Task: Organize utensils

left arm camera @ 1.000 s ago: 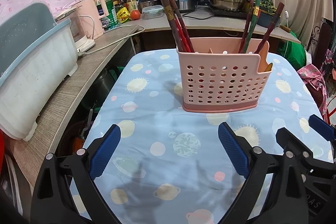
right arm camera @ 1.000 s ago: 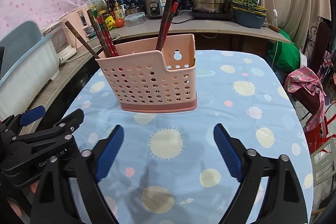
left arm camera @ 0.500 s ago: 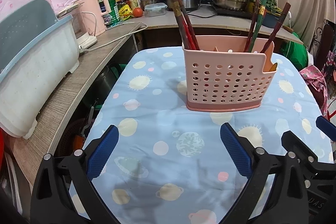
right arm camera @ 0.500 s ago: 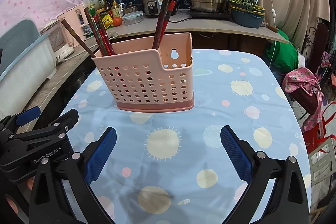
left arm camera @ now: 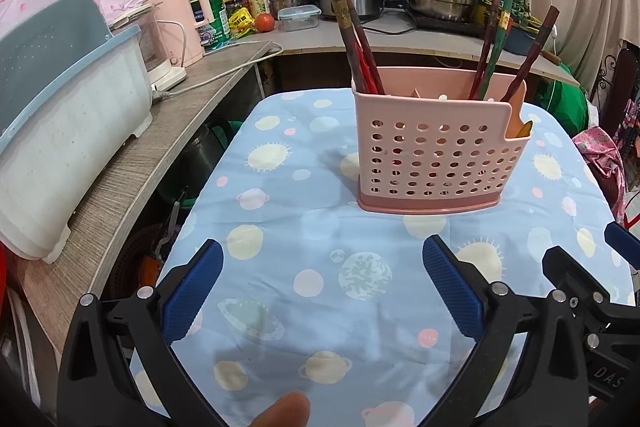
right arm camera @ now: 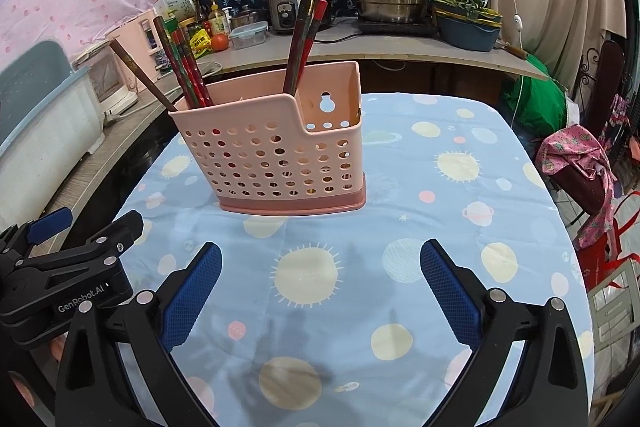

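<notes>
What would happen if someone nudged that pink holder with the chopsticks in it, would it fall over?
The pink holder looks like thin perforated plastic, so probably light and easy to slide on the tablecloth. It is tall and narrow front to back, with long chopsticks leaning out above the rim, so a push high up might tip it. A low push seems safer.

"GenRobot.AI" on left hand-held gripper (right arm camera: 86, 227); "DAS" on right hand-held gripper (left arm camera: 592, 259).
</notes>
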